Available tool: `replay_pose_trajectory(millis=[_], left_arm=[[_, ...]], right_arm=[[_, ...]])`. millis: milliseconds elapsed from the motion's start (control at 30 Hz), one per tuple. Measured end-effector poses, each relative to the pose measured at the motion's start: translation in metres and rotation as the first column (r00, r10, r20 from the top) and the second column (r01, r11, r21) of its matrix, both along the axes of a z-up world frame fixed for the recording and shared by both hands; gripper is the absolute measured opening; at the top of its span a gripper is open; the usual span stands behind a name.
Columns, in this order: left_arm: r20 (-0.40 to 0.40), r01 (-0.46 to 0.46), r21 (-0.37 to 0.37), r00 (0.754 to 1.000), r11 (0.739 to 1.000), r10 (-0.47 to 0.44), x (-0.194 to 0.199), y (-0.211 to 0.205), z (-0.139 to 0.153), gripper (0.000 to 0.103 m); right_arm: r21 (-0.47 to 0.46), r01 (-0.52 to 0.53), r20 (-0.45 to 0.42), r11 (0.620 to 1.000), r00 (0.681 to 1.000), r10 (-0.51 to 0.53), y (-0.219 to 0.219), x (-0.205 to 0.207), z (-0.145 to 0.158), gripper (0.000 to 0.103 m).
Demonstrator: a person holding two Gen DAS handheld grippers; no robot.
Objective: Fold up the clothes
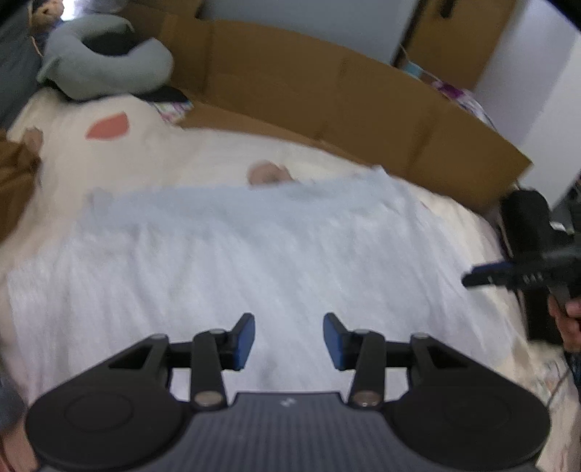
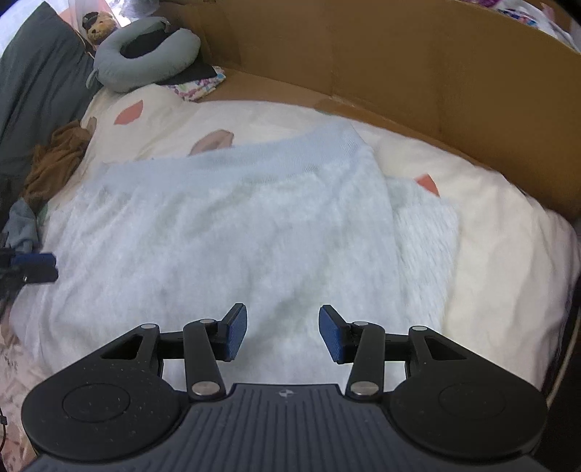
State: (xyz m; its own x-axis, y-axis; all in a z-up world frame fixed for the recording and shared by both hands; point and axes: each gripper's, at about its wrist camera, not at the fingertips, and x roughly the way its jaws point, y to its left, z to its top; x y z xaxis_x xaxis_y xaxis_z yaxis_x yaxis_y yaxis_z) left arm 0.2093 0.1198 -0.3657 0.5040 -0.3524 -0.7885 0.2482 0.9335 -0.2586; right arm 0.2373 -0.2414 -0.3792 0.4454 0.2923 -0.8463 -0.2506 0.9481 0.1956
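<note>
Pale blue and fluffy, the sweater [image 2: 232,232] lies spread flat across the middle of a cream bedspread [image 2: 501,254] dotted with coral and brown patches, its ribbed hem toward the far side and a fold of it showing along the right edge. At the far left of the right wrist view a dark grey pillow [image 2: 40,83] leans up, with a small stuffed bear [image 2: 97,27] behind it and a crumpled brown garment [image 2: 58,156] below it, just off the sweater's left corner. A grey neck pillow [image 2: 145,54] sits near the head of the bed, beside a folded patterned cloth [image 2: 198,85]. A long wall of brown cardboard [image 2: 417,72] runs along the far side of the bed toward the right. The left gripper [image 1: 288,341] hangs over the near part of the sweater, its blue pads [image 1: 244,341] standing partly apart with nothing between them and not touching the fabric. The right gripper [image 2: 283,334] hangs likewise over the sweater's near edge, jaws about half spread and empty; in the left wrist view it shows at the right edge, held by a hand [image 1: 568,323].
</note>
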Motion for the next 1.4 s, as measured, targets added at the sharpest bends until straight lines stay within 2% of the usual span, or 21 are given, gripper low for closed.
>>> replay_pose_trajectory(millis=[100,233,400,500,667,767,800,933,1167,1267,1400], left_arm=[[-0.031,0.021,-0.017,0.999,1.0,-0.022,-0.013,-0.005,-0.012,0.044],[-0.051,0.023,0.002,0.998,1.0,-0.023,-0.018,-0.01,-0.034,0.043],[-0.009,0.022,0.058,1.0,0.998,-0.021,-0.011,-0.012,-0.052,0.045],[0.009,0.014,0.064,1.0,0.998,-0.015,-0.005,-0.013,-0.058,0.046],[0.018,-0.015,0.061,1.0,0.998,0.014,0.011,-0.012,-0.063,0.045],[0.013,-0.044,0.062,0.999,0.997,0.043,0.018,-0.005,-0.064,0.032],[0.015,-0.057,0.064,0.998,0.996,0.056,0.019,-0.002,-0.061,0.032],[0.028,-0.108,0.071,0.994,0.992,0.106,0.017,0.017,-0.046,0.039],[0.055,-0.198,0.104,0.98,0.975,0.194,-0.014,0.073,-0.02,0.04],[0.055,-0.26,0.115,0.965,0.959,0.256,-0.036,0.096,-0.017,0.042],[0.023,-0.364,0.107,0.931,0.925,0.363,-0.067,0.121,-0.022,0.042]], right_arm=[[-0.03,-0.006,0.002,1.0,1.0,0.006,-0.001,-0.017,-0.006,0.051],[-0.046,-0.027,0.005,0.999,1.0,0.027,0.006,-0.036,-0.012,0.051],[-0.054,-0.098,0.019,0.994,0.995,0.099,0.032,-0.047,-0.021,0.051],[-0.078,-0.112,-0.017,0.991,0.994,0.111,0.042,-0.048,-0.034,0.051],[-0.108,-0.062,-0.053,0.992,0.997,0.057,0.024,-0.052,-0.051,0.05],[-0.107,-0.027,-0.045,0.994,0.999,0.022,0.007,-0.055,-0.054,0.05],[-0.109,-0.019,-0.04,0.994,0.999,0.015,0.002,-0.056,-0.054,0.049],[-0.124,0.019,-0.026,0.992,0.999,-0.022,-0.019,-0.062,-0.054,0.049],[-0.157,0.027,-0.031,0.987,0.999,-0.032,-0.041,-0.064,-0.052,0.047],[-0.189,0.007,-0.036,0.982,0.999,-0.014,-0.044,-0.066,-0.047,0.044],[-0.245,-0.033,-0.026,0.969,0.999,0.028,-0.045,-0.071,-0.044,0.043]])
